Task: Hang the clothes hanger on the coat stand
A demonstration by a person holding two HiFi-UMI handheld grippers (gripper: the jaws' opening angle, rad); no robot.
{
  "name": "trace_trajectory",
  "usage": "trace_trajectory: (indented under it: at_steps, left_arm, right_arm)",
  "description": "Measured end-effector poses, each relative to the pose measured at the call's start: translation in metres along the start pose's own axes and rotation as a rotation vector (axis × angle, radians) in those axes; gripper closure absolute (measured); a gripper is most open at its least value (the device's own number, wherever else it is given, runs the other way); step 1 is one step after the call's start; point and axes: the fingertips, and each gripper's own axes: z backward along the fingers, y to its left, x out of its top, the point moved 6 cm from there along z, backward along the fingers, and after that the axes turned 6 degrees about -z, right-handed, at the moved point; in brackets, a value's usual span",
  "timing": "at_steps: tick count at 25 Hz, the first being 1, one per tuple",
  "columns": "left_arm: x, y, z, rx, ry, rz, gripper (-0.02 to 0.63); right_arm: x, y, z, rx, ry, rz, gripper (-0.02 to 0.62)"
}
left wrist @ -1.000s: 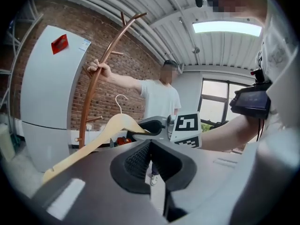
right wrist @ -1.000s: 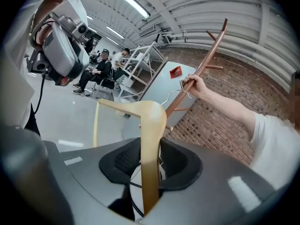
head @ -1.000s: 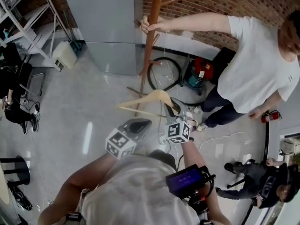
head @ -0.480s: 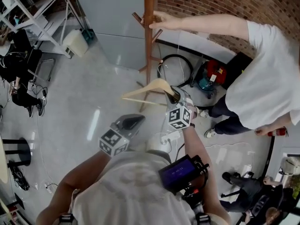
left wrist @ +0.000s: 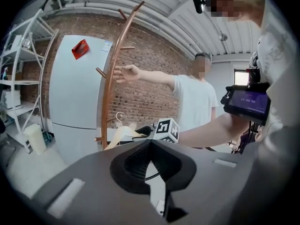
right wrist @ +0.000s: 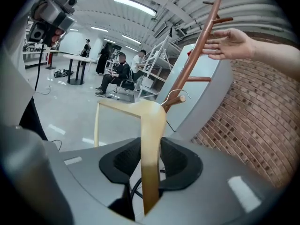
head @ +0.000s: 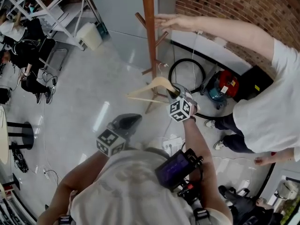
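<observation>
A pale wooden clothes hanger sticks out to the left from my right gripper, which is shut on one of its arms. In the right gripper view the hanger runs up between the pads, its metal hook pointing at the coat stand. The brown wooden coat stand, with short pegs, rises just beyond the hanger. Another person's open hand hovers right of the pole. My left gripper hangs lower left, shut and empty. Its view shows the stand and the hanger.
A white fridge stands behind the stand, with a metal shelf rack and a white bin to its left. A black hose loop and a red vacuum lie at the brick wall. Seated people are at far left.
The other person's hand has let go of the stand's pole and now hovers open beside it. My right gripper keeps its hold on the hanger, slightly nearer the stand.
</observation>
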Motion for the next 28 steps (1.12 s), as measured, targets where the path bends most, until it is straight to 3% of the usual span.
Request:
trace_trajectory:
  at_steps: [12,19,26,28]
  left_arm:
    - [0.001,0.023,-0.003,0.102,0.037,0.042,0.604]
    - [-0.013,0.032,0.032,0.208,0.076,0.073,0.604]
    - [-0.019,0.025,0.057,0.259,0.065,0.081,0.604]
    - [-0.01,0.037,0.057,0.276,0.039,0.066,0.604]
  right_arm:
    - [-0.011,-0.005,-0.064,0.077,0.026,0.007,0.459]
    - [-0.017,-0.013,-0.098,0.044,0.069,-0.004,0.477]
    - [-0.036,-0.011,-0.093,0.007,0.1,-0.014,0.429]
    - [-0.021,-0.023,-0.102,-0.018,0.072,-0.019,0.416]
